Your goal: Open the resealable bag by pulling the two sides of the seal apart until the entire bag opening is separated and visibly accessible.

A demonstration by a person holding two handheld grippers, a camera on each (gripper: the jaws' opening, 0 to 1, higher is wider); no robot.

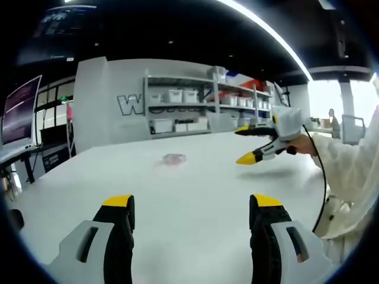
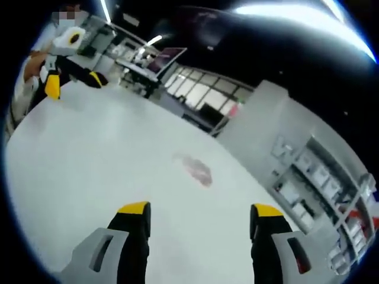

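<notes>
A small clear resealable bag (image 1: 173,159) with reddish contents lies flat on the white table (image 1: 195,195), well ahead of my left gripper (image 1: 192,204). The left jaws stand wide apart with nothing between them. In the right gripper view the same bag (image 2: 197,169) lies a short way beyond my right gripper (image 2: 200,210), whose jaws are also open and empty. The right gripper (image 1: 250,144) also shows in the left gripper view, held above the table to the right of the bag by a hand in a white sleeve. The left gripper (image 2: 70,76) appears far off at the upper left of the right gripper view.
Grey shelving (image 1: 207,100) with white bins stands against the wall behind the table. A monitor (image 1: 21,112) sits on a desk at the left. A person's white sleeve (image 1: 349,171) is at the right edge. The table's far edge runs just behind the bag.
</notes>
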